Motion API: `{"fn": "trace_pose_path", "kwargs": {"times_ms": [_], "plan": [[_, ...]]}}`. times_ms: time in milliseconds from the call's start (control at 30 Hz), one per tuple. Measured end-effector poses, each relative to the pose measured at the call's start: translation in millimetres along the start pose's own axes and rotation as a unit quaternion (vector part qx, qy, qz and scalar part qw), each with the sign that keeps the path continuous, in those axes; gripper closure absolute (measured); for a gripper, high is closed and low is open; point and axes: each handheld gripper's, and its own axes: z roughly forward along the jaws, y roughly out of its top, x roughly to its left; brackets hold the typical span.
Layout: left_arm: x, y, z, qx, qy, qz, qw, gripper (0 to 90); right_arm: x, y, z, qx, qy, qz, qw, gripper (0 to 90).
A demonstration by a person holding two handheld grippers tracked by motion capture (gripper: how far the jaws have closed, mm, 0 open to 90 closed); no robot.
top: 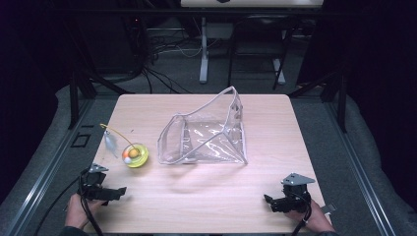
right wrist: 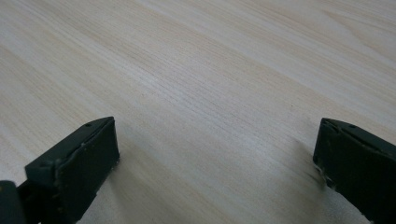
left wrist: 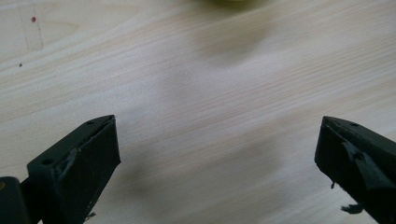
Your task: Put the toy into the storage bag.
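Both tongs, left and right, are held apart, empty; the toy is likely to be reached for next, then bagged in the pouch.

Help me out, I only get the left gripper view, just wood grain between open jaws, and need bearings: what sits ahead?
Observer: A yellow toy dish with small balls, just beyond your left gripper.
Operator: Anything attached to it?
Observer: A wire with a feather leaning left.
Operator: Anything bigger on the table?
Observer: A clear plastic pouch at the middle, its flap propped up.
Operator: And the right gripper?
Observer: Open, low over bare wood near the table's near right corner.
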Motion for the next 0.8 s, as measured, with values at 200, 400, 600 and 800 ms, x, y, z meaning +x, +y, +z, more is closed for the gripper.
{"fn": "trace_pose_path", "kwargs": {"times_ms": [200,400,600,800], "plan": [[-10.8,8.2,-12.2,-0.017,-0.010,0.005,0.9998,0.1,-0.1,0.0,-0.1,0.000,0.000,0.000,1.0000,0.0],[-18.0,14.3,-18.6,-0.027,-0.016,0.009,0.9995,0.2,-0.1,0.0,-0.1,0.001,0.000,-0.001,1.0000,0.0],[-23.6,18.1,-24.0,-0.029,-0.020,0.014,0.9993,0.2,-0.1,0.1,-0.4,0.002,-0.001,-0.001,1.0000,0.0],[-30.8,22.8,-30.3,-0.036,-0.031,0.023,0.9986,0.1,0.0,0.0,-0.2,0.000,0.000,0.000,1.0000,0.0]]}}
